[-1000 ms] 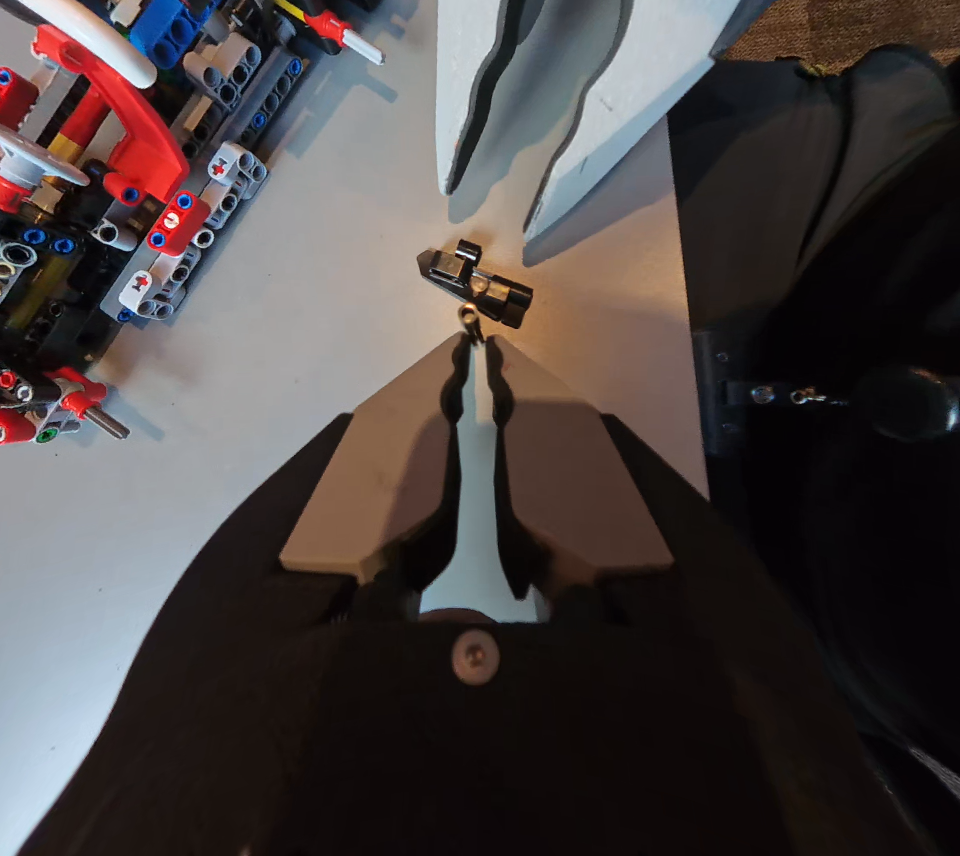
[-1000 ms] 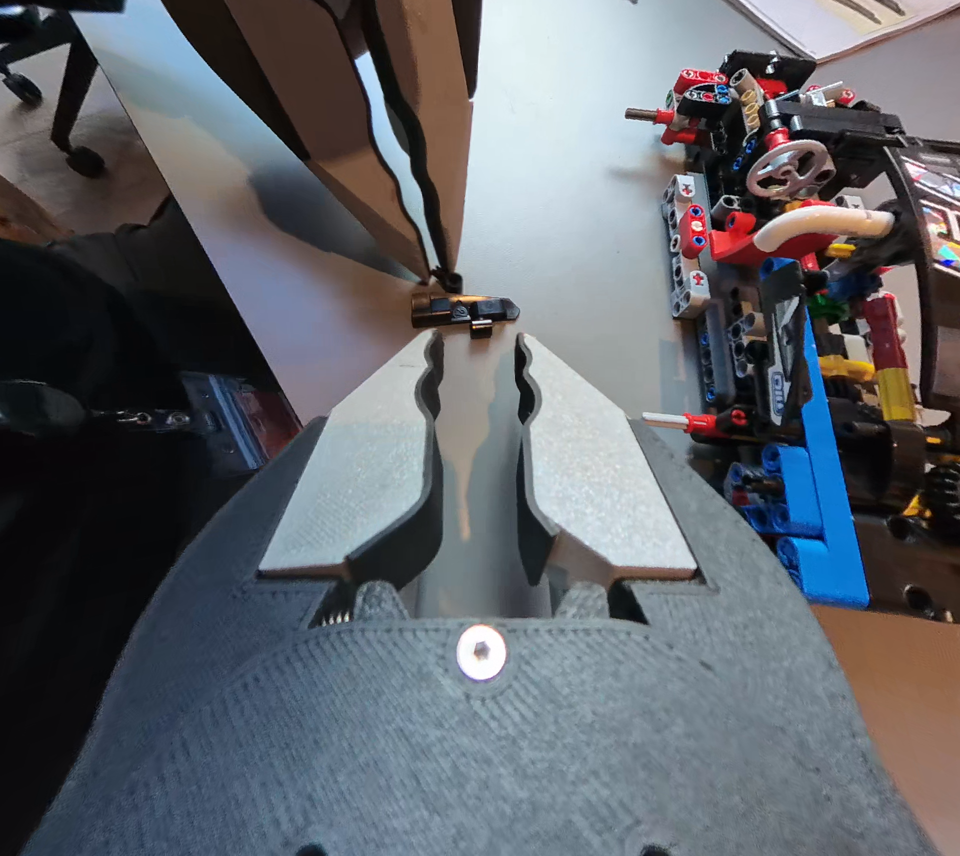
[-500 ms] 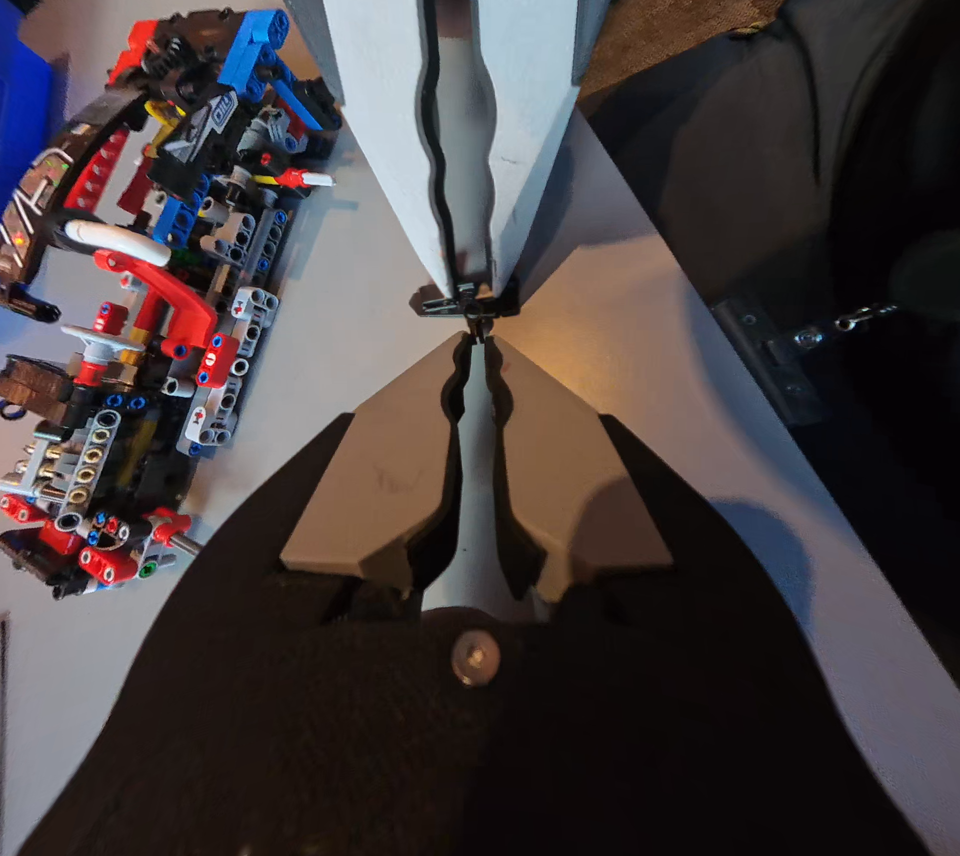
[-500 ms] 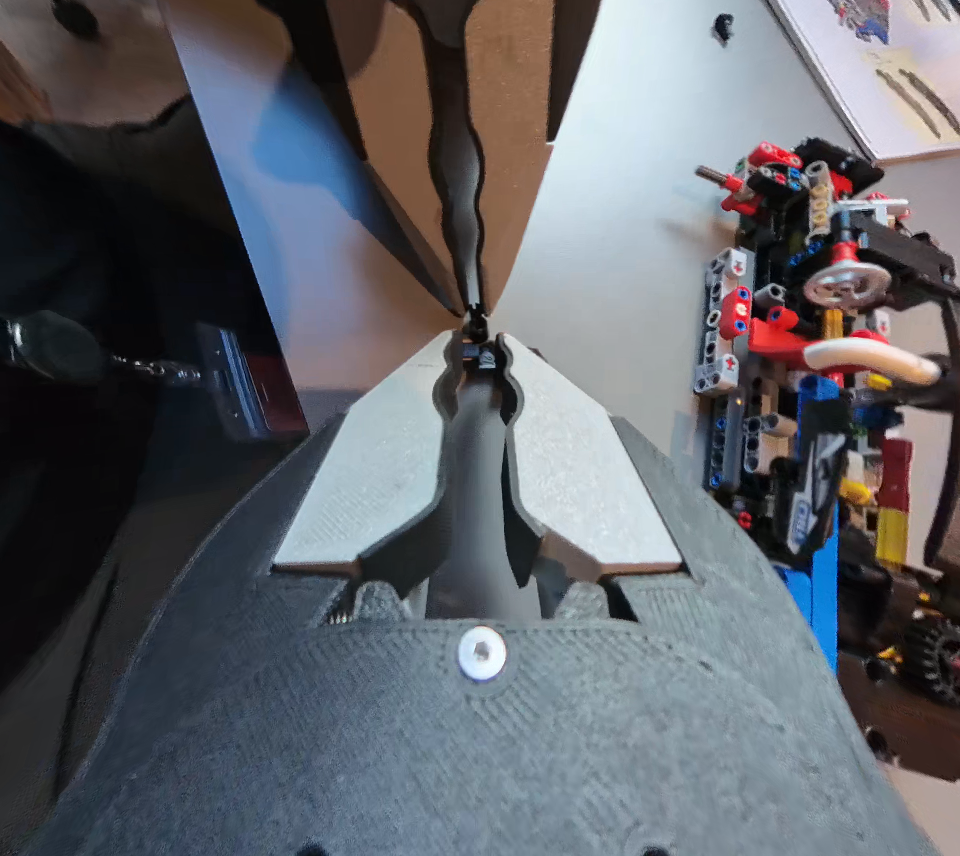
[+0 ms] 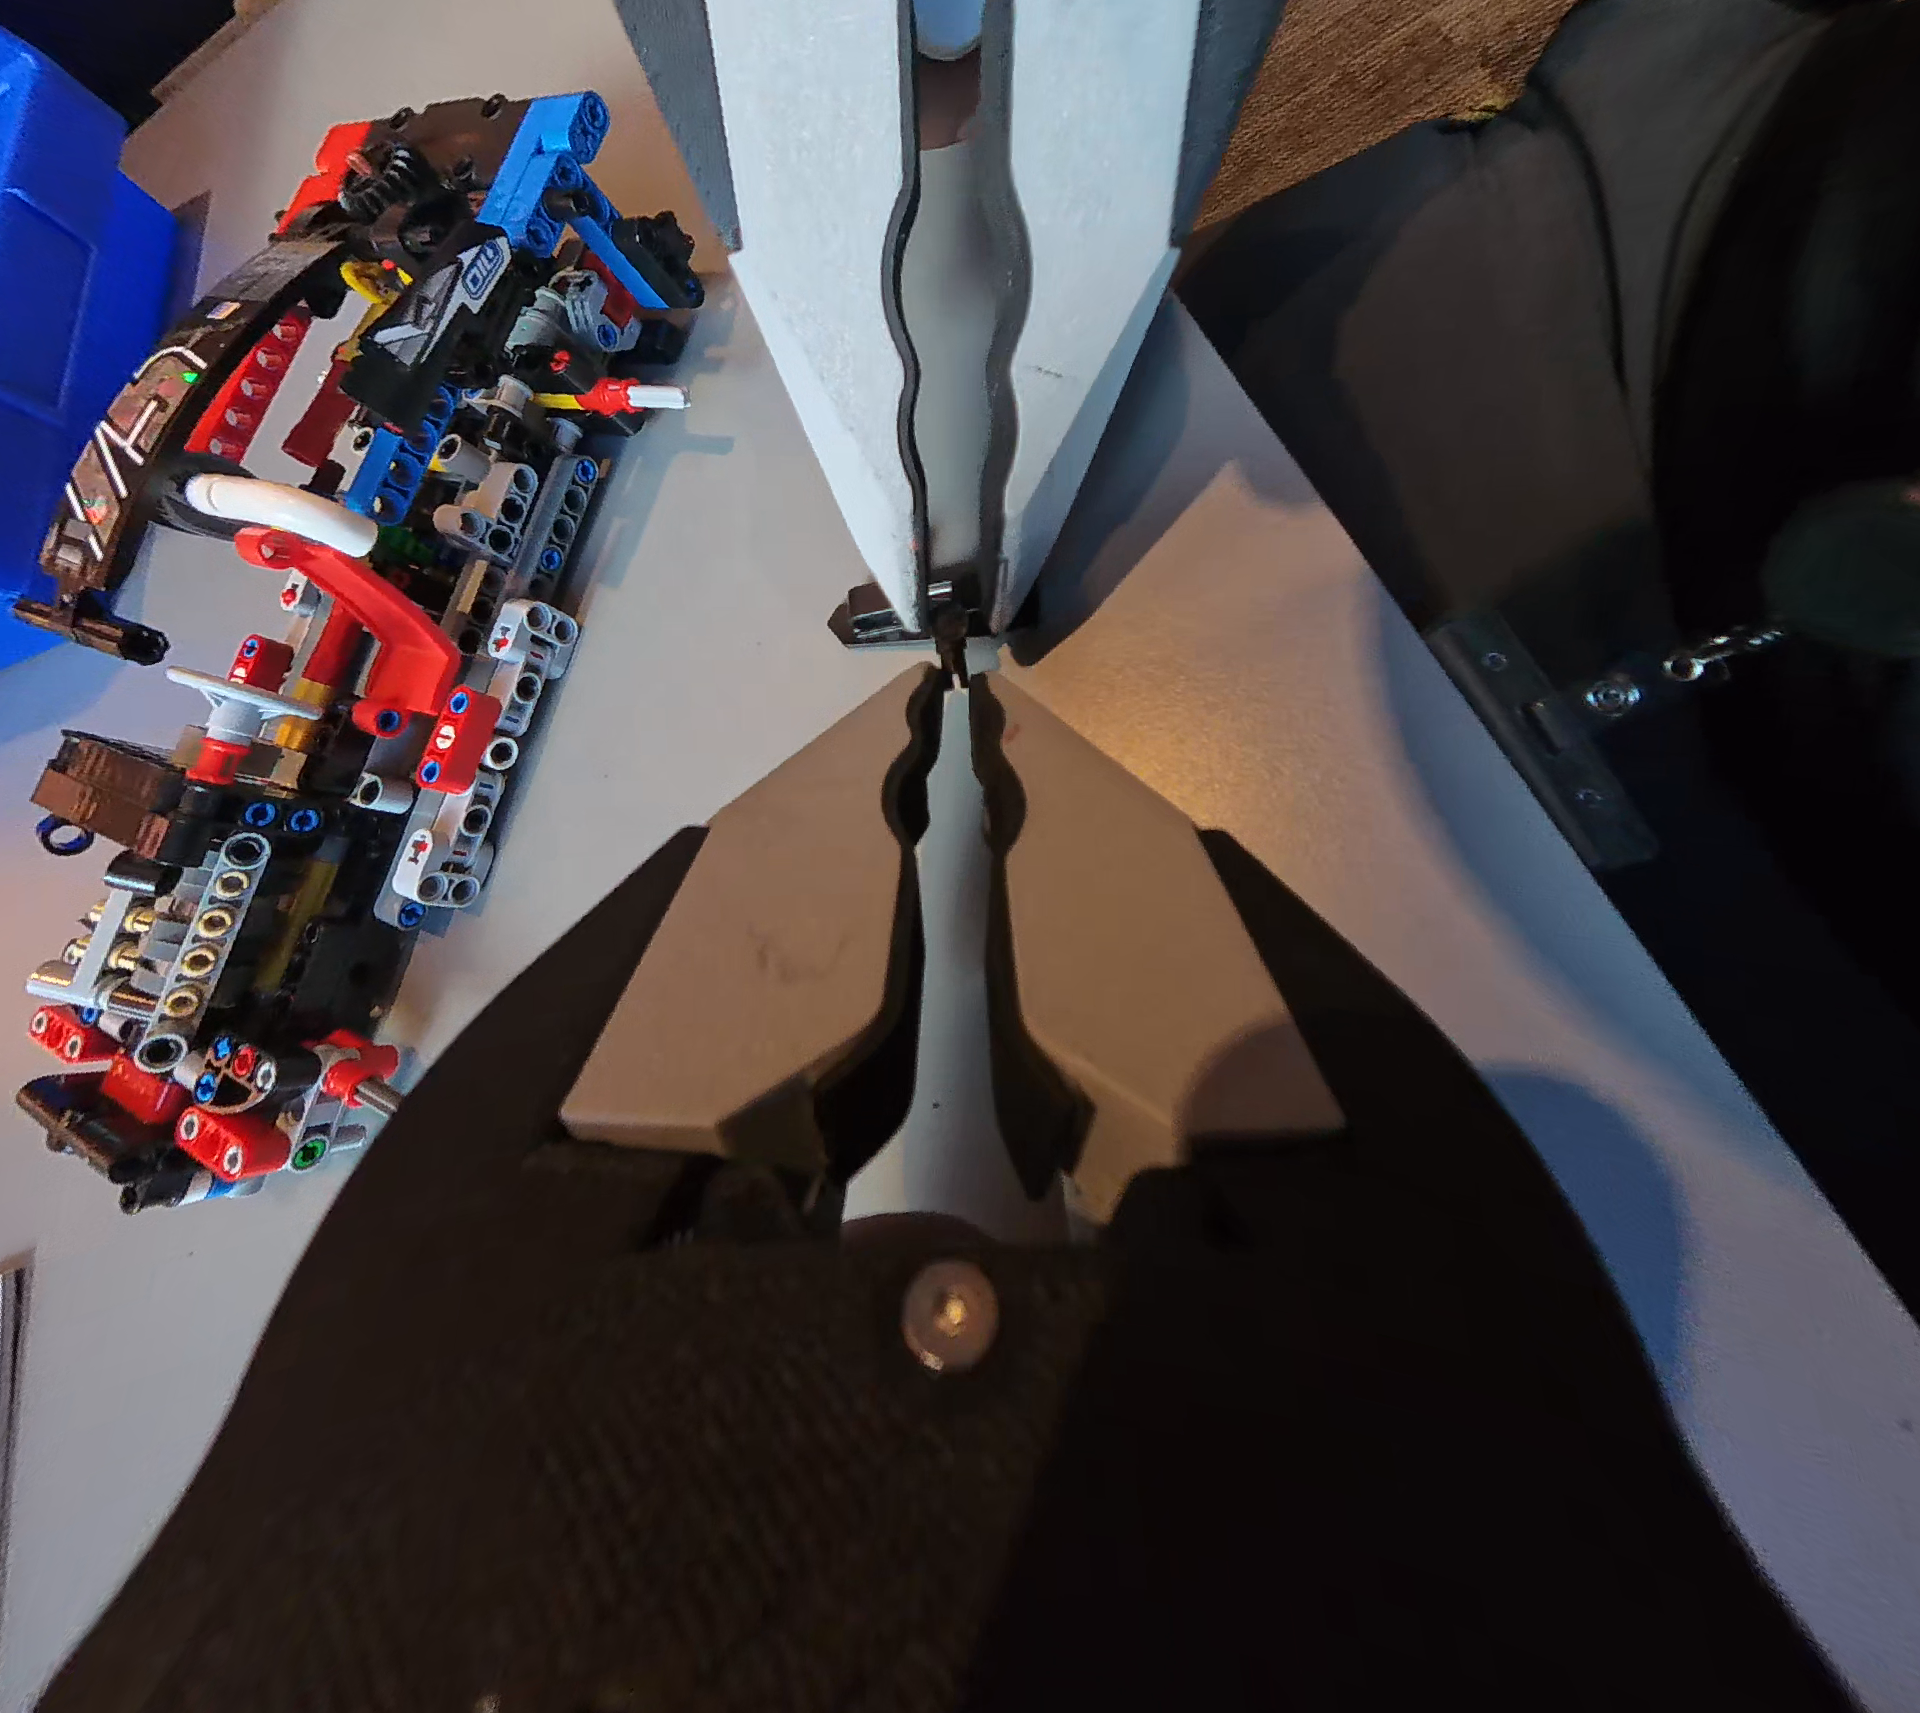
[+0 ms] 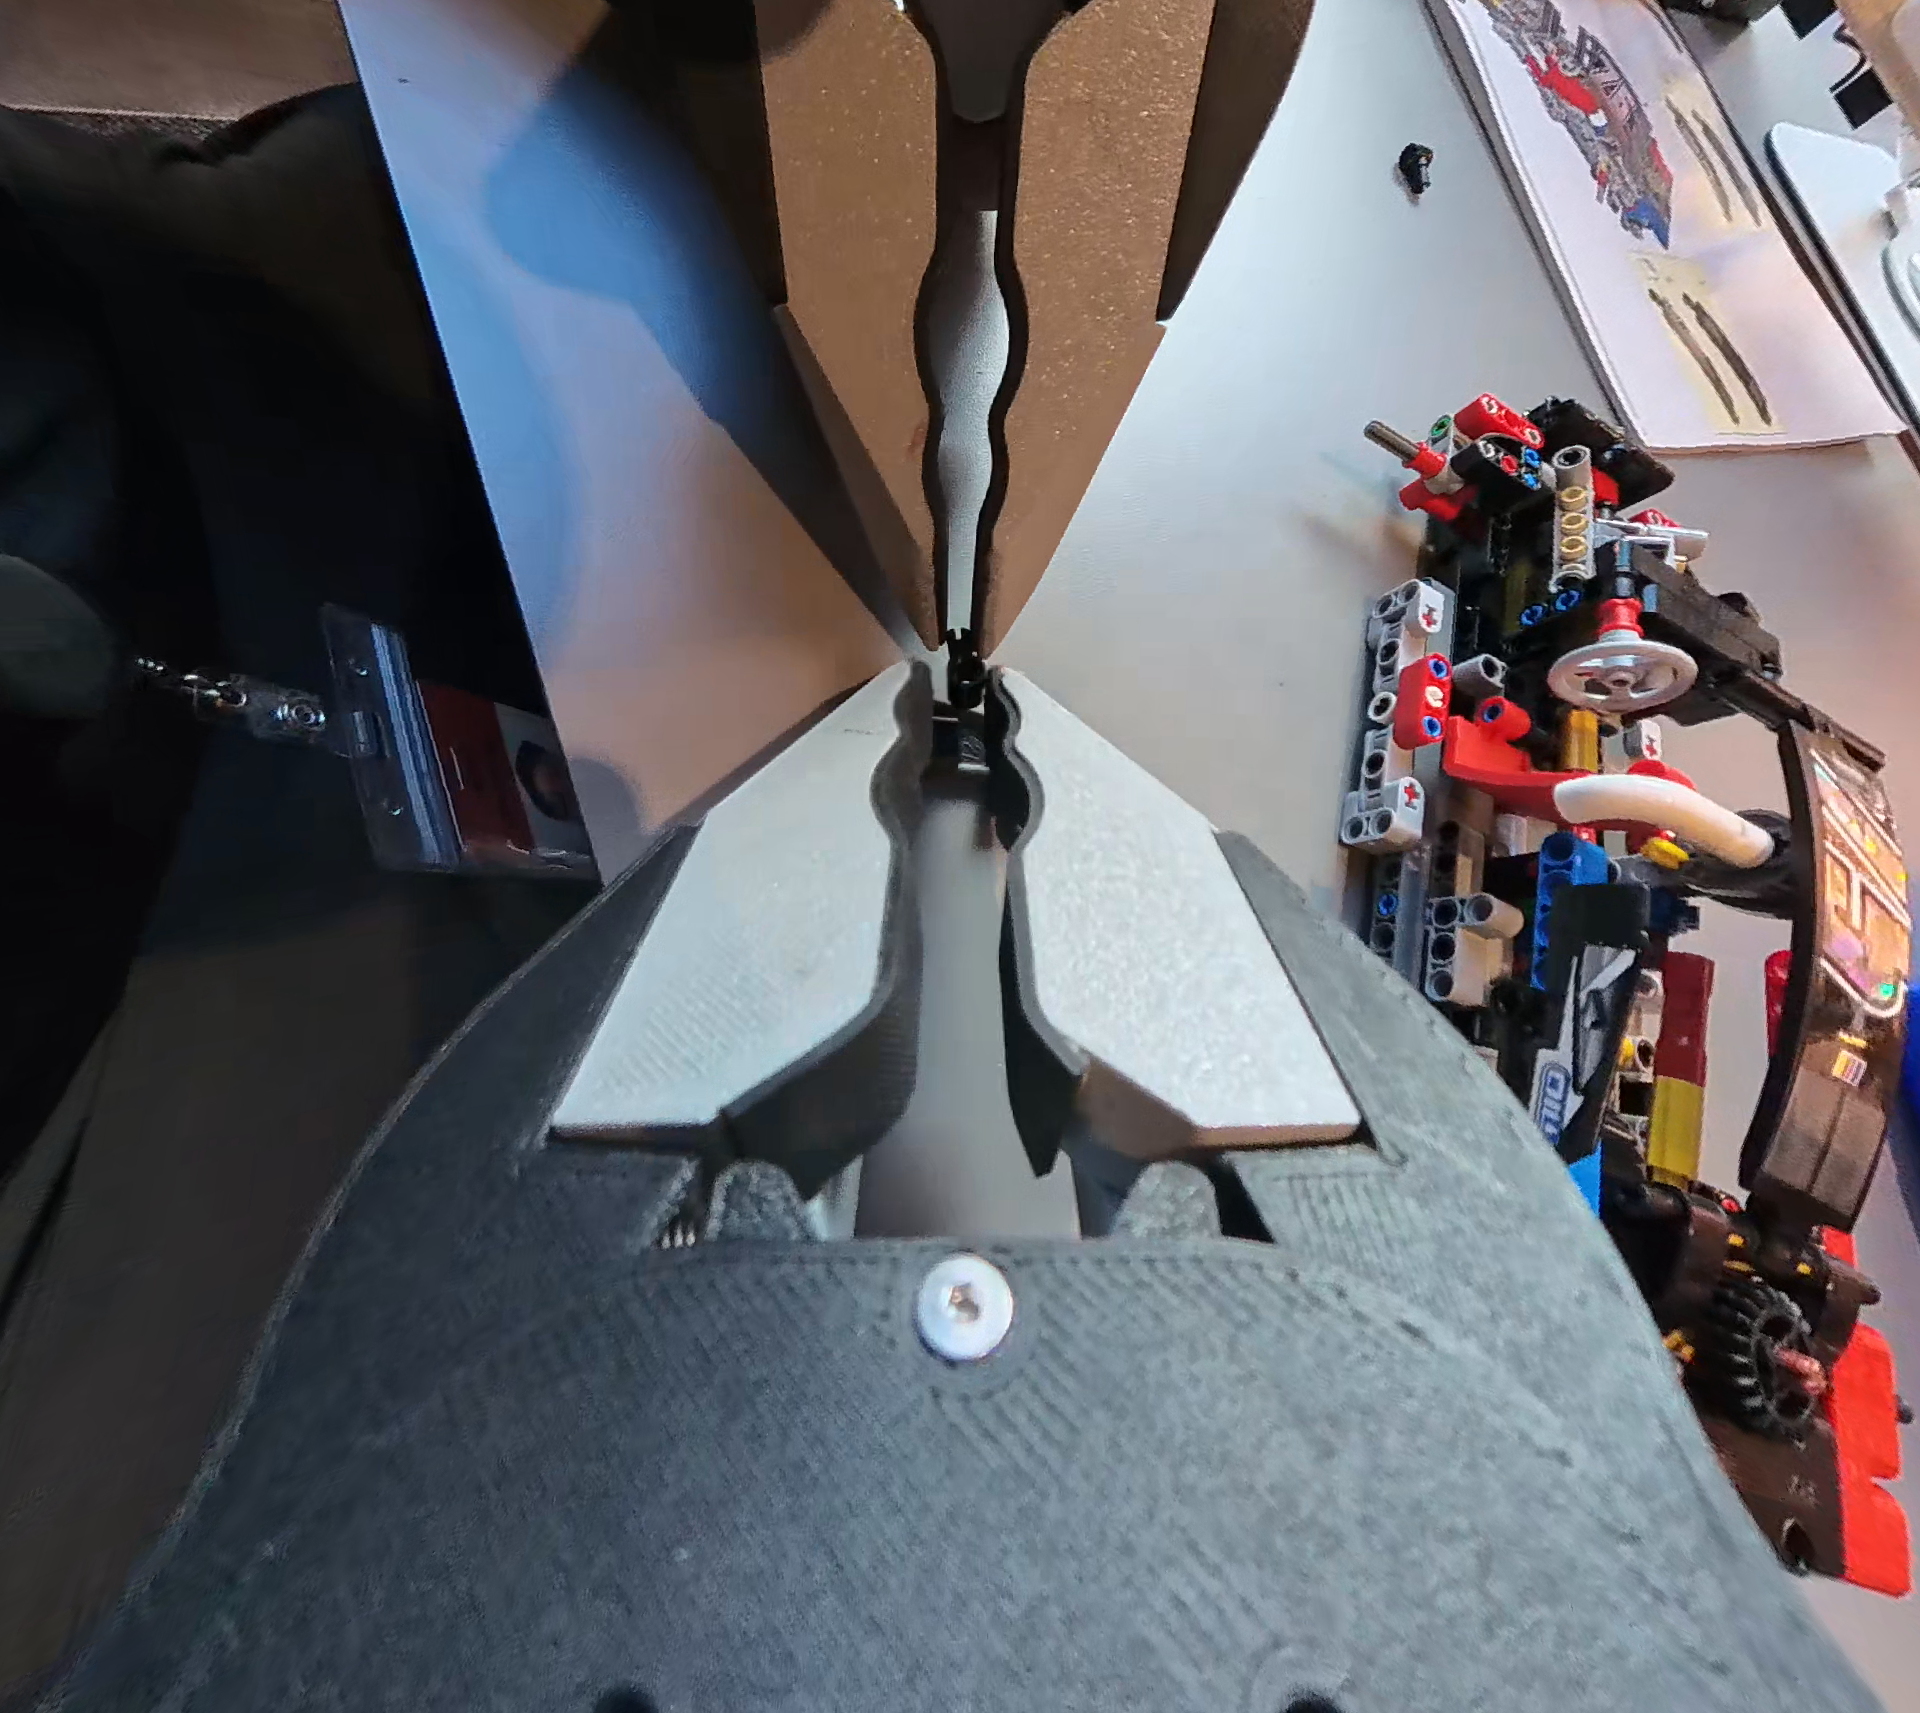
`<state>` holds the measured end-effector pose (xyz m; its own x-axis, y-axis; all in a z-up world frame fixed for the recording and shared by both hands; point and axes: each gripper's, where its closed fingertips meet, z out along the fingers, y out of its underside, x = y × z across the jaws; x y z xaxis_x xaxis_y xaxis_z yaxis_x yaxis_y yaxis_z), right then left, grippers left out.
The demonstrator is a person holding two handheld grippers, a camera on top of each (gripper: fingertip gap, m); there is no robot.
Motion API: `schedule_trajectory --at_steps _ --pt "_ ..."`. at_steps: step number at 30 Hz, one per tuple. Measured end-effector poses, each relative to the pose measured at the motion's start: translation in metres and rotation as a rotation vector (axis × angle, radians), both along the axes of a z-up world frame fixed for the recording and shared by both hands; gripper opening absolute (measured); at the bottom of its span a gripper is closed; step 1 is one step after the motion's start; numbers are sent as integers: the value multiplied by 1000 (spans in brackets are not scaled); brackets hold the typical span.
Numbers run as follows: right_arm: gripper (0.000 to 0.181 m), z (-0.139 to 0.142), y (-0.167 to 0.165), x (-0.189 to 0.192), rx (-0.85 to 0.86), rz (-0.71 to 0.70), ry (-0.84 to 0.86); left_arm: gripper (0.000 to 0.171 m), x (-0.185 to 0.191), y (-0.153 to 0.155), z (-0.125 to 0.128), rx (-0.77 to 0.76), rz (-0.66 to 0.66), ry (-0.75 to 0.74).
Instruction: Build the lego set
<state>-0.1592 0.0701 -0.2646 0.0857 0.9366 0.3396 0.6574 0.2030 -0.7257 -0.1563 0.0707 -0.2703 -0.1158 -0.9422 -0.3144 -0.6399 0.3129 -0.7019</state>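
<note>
My left gripper (image 5: 954,681) is shut on a small black pin (image 5: 951,640) at its tips. My right gripper (image 6: 961,699) is shut on a black lego piece (image 6: 963,744), which sticks out sideways in the left wrist view (image 5: 873,622). The two grippers meet tip to tip above the white table (image 5: 727,520). The pin (image 6: 961,661) touches the black piece. The right gripper (image 5: 961,603) fills the top of the left wrist view, and the left gripper (image 6: 961,624) fills the top of the right wrist view. The part-built multicoloured lego car (image 5: 343,624) lies on the table beside them; it also shows in the right wrist view (image 6: 1610,832).
An open instruction booklet (image 6: 1610,136) lies beyond the car, with a small loose black part (image 6: 1415,167) near it. A blue bin (image 5: 62,313) stands behind the car. The table edge runs close by, with a person's dark-clothed legs (image 5: 1558,416) and a hanging badge (image 6: 447,749) beyond it. Less than 4 cm separates the two grippers' tips.
The right gripper has shut on the black piece that lay on the table and raised it. Both grippers have lifted and now meet tip to tip, the pin against the piece.
</note>
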Motion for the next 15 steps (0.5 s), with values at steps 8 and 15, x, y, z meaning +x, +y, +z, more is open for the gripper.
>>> schedule_trajectory --at_steps 8,15 --pt "3 -4 -4 0 -5 11 -30 2 1 -7 -5 -31 -18 37" --pt "2 -4 -4 0 -22 5 -24 2 1 -7 0 -50 -21 9"
